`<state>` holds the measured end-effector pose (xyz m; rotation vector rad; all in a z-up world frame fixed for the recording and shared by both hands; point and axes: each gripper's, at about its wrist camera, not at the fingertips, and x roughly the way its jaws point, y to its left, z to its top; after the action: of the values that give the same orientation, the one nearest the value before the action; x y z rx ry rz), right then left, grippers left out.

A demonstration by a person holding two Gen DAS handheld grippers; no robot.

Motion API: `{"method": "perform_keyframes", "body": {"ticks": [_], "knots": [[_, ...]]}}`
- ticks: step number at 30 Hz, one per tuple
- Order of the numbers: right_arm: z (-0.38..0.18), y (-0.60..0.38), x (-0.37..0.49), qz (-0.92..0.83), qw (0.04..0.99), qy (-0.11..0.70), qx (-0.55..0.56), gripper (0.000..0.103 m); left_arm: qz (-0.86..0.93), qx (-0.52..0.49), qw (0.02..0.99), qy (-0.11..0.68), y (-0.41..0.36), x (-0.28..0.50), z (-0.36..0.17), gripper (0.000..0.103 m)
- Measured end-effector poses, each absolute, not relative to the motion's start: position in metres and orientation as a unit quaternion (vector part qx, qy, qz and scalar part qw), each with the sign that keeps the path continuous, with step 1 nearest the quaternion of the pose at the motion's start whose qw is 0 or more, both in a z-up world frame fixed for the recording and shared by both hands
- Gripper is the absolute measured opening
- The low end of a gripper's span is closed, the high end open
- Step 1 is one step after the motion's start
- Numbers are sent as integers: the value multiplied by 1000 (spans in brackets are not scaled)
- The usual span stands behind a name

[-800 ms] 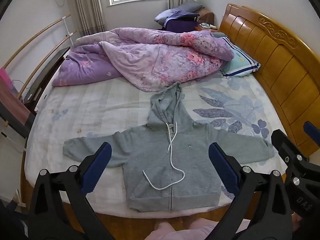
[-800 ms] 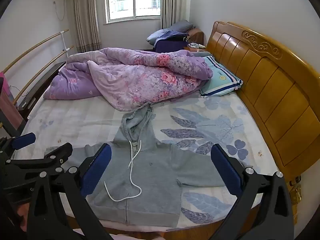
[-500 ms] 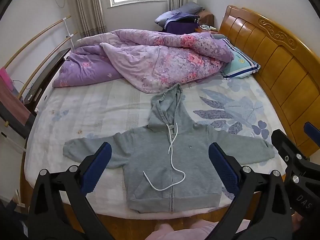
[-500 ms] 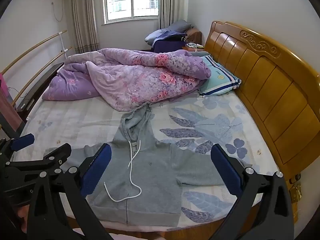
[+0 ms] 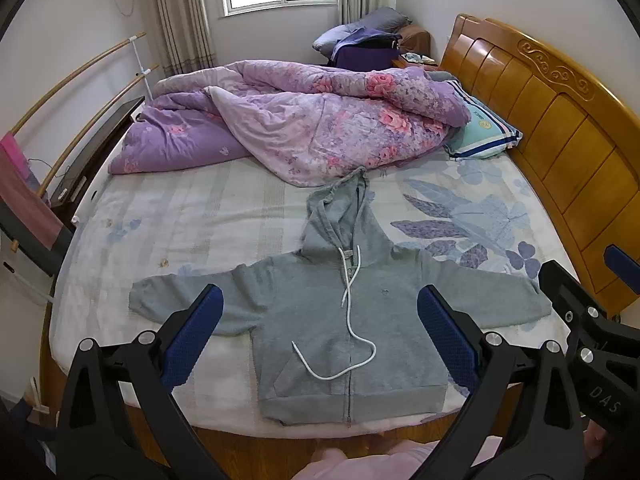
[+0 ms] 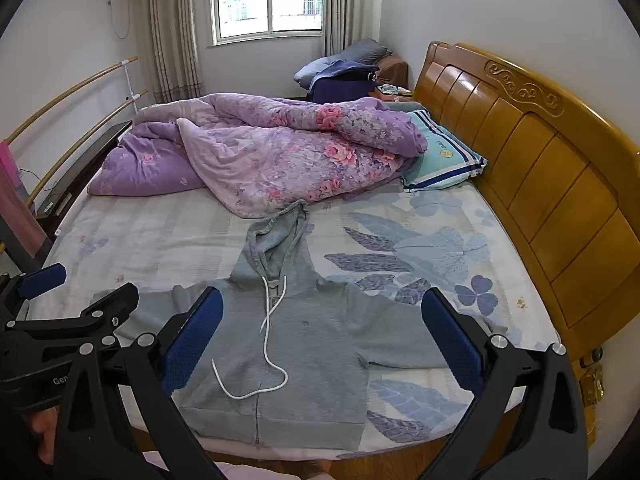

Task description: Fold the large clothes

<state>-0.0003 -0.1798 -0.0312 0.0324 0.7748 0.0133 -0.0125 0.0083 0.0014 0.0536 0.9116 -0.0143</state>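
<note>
Nothing has visibly shifted: grey hoodie [image 5: 352,320] lies flat on the bed [image 5: 200,216], seemingly unfolded, both hand-held grippers spread apart above.

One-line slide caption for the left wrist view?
Left gripper open above a grey hoodie spread flat on the bed, sleeves out, nothing grasped.

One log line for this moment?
stage: pre-grasp | left claw: open | right claw: open | hoodie: flat on bed, unfolded
</note>
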Motion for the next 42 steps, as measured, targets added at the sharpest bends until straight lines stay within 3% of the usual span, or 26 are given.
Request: {"method": "perform_keyframes", "body": {"ticks": [42], "knots": [[-32, -175, -5, 25, 924, 381, 23, 96, 2, 22, 890, 456, 19, -14, -7, 96]]}}
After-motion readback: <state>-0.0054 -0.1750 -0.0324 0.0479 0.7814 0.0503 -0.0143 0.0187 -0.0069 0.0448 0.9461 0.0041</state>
